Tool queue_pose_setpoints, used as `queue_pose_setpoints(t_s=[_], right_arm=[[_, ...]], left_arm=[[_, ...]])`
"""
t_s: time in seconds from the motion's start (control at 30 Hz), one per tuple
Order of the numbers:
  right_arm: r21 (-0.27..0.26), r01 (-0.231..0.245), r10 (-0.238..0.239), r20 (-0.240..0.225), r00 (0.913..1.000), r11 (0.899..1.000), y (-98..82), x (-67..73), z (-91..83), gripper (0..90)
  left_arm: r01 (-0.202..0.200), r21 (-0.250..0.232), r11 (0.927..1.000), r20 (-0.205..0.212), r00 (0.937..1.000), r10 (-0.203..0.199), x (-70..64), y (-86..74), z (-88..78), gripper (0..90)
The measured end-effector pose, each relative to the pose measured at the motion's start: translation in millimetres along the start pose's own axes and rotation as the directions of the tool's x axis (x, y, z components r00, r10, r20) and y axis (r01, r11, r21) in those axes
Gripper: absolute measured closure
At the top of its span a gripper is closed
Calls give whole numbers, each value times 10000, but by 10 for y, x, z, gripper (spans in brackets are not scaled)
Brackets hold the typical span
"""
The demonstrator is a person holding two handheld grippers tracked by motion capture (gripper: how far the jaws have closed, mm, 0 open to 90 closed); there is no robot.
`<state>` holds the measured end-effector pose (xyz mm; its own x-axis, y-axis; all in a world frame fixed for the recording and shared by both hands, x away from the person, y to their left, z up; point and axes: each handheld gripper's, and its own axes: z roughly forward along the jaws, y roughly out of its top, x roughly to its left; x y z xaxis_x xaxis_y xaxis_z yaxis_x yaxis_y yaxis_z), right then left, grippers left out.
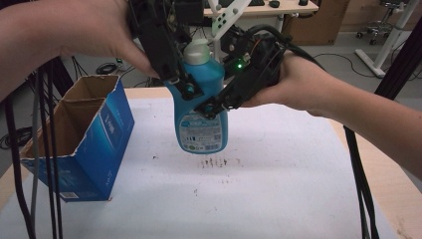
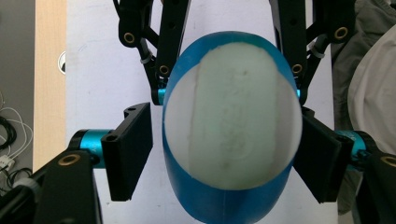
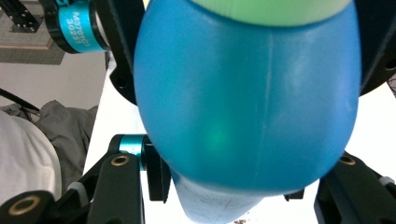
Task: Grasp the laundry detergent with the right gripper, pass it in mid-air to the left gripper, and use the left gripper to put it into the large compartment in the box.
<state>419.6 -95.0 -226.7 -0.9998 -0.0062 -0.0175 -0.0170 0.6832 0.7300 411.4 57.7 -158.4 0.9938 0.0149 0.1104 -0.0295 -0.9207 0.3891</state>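
A white-covered table (image 1: 278, 164) spreads under the high view, bare wood showing at its edges. At the table's nine o'clock stands an open blue cardboard box (image 1: 79, 137), its brown inside split by a divider into two compartments.

Above the table's centre, a blue detergent bottle (image 1: 201, 107) with a pale green cap (image 1: 196, 51) hangs upright, lifted off the surface, its printed label facing the camera; faint dark marks stain the cloth just below it, toward six o'clock.

The right gripper (image 1: 216, 104) comes in from three o'clock and is clenched on the bottle's body, its jaws pressed against both flanks; in the right gripper view the blue shoulder (image 3: 247, 102) bulges between them.

The left gripper (image 1: 181, 84) comes down from eleven o'clock over the cap. In the left gripper view its jaws flank the bottle's shoulder below the cap (image 2: 233, 121): the one at three o'clock lies against the blue wall, the one at nine o'clock stands just clear, so this gripper is not yet grasping.
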Motion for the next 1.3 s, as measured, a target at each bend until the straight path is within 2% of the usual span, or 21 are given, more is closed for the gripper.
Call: queue_pose_setpoints(t_s=[0.67,0.7,0.8,0.9,1.3], right_arm=[[8,-11,11,-29,10000,10000,11,-1,11,469],[23,-42,43,-25,10000,10000,14,3,10,469],[32,14,-14,-18,10000,10000,16,3,13,469],[50,24,-24,-6,10000,10000,20,7,16,469],[90,64,-64,15,10000,9999,29,14,30,468]], left_arm=[[-44,47,10000,18,10000,43,-4,1,3,300],[77,-12,10000,36,10000,-77,-16,2,9,300],[101,-35,9999,17,9999,-101,-18,4,11,300],[3,94,10000,22,10000,-3,-13,6,12,323],[35,55,10000,134,9999,-36,-31,17,14,362]])
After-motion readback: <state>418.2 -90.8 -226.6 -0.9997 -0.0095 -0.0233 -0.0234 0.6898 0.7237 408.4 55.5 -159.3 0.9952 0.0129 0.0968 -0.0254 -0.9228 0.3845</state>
